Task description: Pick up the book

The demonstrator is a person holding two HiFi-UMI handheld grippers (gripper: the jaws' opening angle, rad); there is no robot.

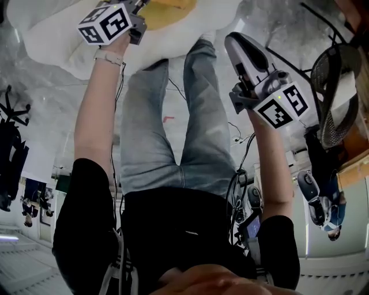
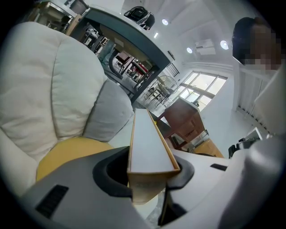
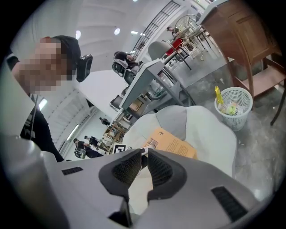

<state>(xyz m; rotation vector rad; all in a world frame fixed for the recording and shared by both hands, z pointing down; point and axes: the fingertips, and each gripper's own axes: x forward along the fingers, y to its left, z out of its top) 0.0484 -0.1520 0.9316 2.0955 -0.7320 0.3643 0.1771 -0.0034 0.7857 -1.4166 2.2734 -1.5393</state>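
Note:
The book (image 2: 149, 147) has an orange-yellow cover and pale page edges. My left gripper (image 2: 149, 173) is shut on its near end, so in the left gripper view I see it edge-on, held above the white armchair (image 2: 49, 85). In the head view the left gripper (image 1: 130, 20) sits at the top left with the yellow book (image 1: 167, 6) beside it. From the right gripper view the book's cover (image 3: 174, 144) shows over the armchair seat (image 3: 210, 129). My right gripper (image 3: 144, 157) hangs apart from the book, jaws almost together and empty; it also appears in the head view (image 1: 242, 49).
A grey cushion (image 2: 109, 112) leans on the armchair back. A white mesh waste basket (image 3: 233, 107) stands on the floor beside a wooden desk (image 3: 241, 40). A mesh-backed chair (image 1: 340, 92) is at the right. The person's legs in jeans (image 1: 173, 132) stand before the armchair.

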